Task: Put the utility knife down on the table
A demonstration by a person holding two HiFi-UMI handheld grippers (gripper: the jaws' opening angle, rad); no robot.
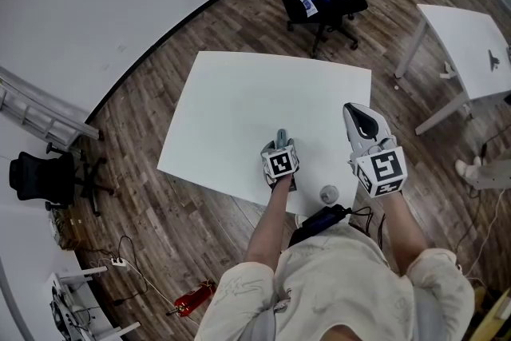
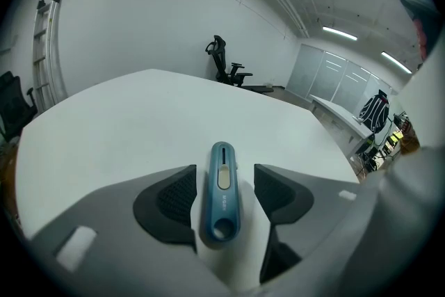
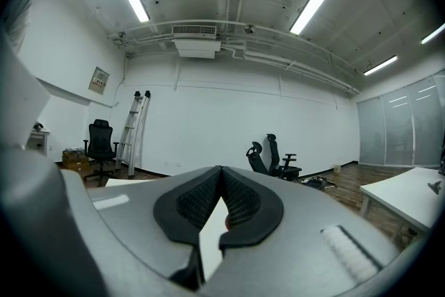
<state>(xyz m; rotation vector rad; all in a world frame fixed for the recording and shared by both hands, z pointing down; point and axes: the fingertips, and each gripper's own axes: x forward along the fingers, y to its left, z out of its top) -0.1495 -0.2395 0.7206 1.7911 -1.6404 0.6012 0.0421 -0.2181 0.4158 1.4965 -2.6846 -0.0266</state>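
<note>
since the utility knife (image 2: 221,193) lies flat on the white desk (image 1: 239,100), close to my edge and between the pads of my left hand-held gripper (image 2: 224,181), i judge the put-down basically done. jaws are wide, a gap shows on each side of the blue handle, and no pad is pressing it. that gripper tilts down over it, which reads as a release pose. right hand-held gripper (image 3: 221,204) is pinched together, empty, held level off to the side, out of the way. containers: none on the desk. only a small round grey thing (image 1: 329,193) sits by the near edge, can't tell what.
</note>
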